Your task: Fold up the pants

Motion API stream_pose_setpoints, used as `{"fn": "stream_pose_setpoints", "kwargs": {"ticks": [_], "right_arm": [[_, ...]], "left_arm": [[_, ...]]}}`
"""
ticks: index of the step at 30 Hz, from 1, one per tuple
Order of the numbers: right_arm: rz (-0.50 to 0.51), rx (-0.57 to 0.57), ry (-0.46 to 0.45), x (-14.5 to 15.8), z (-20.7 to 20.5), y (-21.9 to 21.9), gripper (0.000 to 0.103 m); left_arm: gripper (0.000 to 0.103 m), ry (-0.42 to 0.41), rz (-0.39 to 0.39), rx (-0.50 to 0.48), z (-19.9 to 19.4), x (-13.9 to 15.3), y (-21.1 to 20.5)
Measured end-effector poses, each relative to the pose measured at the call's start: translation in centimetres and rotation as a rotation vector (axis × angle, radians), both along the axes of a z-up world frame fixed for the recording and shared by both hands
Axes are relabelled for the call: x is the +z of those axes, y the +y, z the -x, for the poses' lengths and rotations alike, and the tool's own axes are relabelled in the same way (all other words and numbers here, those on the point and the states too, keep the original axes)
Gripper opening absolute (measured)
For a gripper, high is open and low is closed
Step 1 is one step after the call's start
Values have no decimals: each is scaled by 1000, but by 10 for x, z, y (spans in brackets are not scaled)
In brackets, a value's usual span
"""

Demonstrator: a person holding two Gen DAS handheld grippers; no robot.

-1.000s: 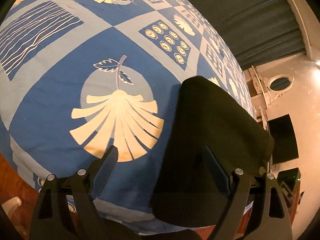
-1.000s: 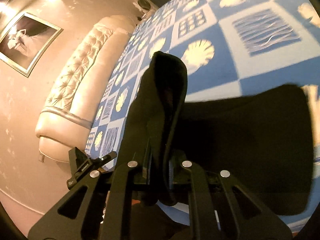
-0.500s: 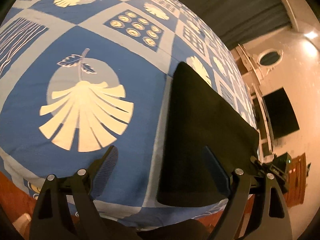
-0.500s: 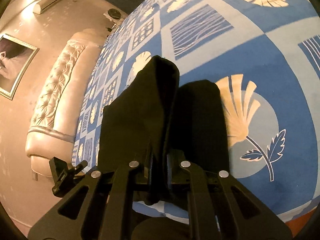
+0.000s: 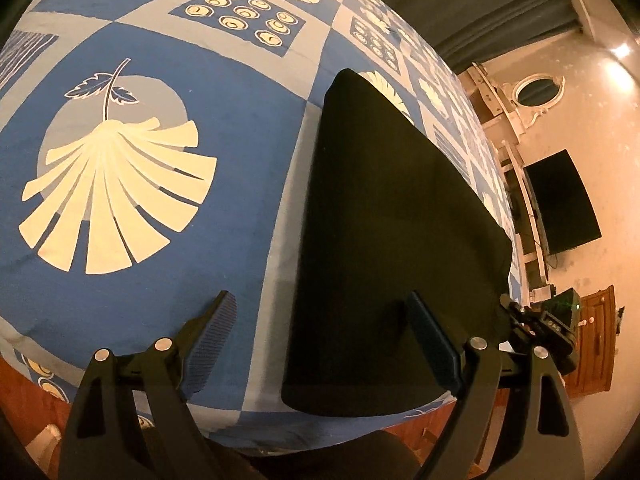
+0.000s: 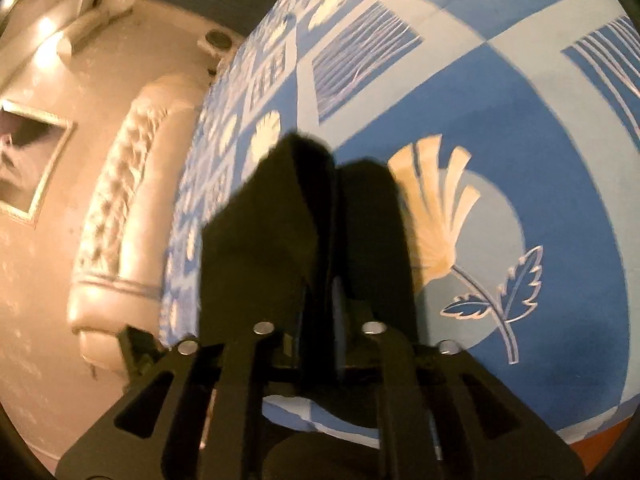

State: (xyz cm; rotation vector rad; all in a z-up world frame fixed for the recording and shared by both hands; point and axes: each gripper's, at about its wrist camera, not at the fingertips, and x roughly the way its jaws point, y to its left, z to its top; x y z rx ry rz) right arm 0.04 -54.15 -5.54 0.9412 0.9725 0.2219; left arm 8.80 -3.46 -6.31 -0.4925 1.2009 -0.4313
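Observation:
Black pants [image 5: 392,220] lie folded in a flat rectangle on the blue patterned bed cover [image 5: 140,240], close to its near edge. My left gripper [image 5: 318,296] hangs open over the pants' near left edge, one finger above the cover and the other above the cloth, holding nothing. In the right wrist view a fold of the pants [image 6: 260,248] still runs up between the jaws of my right gripper [image 6: 322,292]. Those jaws are opening and their pads no longer pinch the cloth. The right gripper [image 5: 536,320] also shows in the left wrist view at the pants' near right corner.
The bed cover [image 6: 520,120] stretches far beyond the pants. A tufted beige headboard [image 6: 112,208] and a framed picture [image 6: 32,160] are on the left of the right wrist view. A dark screen [image 5: 560,200], an oval mirror [image 5: 538,90], a wooden cabinet [image 5: 596,340] and wooden floor [image 5: 24,392] surround the bed.
My right gripper brought the lifted fold down and over onto the rest of the pants, then its jaws began to part. The left gripper drifted nearer the pants' edge, staying open.

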Motion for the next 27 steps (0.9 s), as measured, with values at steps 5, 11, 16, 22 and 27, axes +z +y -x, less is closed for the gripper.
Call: {"fn": "stream_pose_setpoints", "kwargs": {"ticks": [5,11,16,22,27], "right_arm": [[-66,-80,-10,-2,12,-33,76],[-164,-52,62,-41,14,-38,81],[-247,15,18,-46,4,-30,83],[-212,142,15,-43,-7,-6,88],[-213,185,24,-40,-5,2,88]], "left_arm": [[85,16,28,40,-5,-1,8],[85,46,69,40,-18,-5,11],[86,102,153,45,-26,-15,15],[87,115,183,3,-27,-17,15],[87,144,228,-50,-17,-17,10]]}}
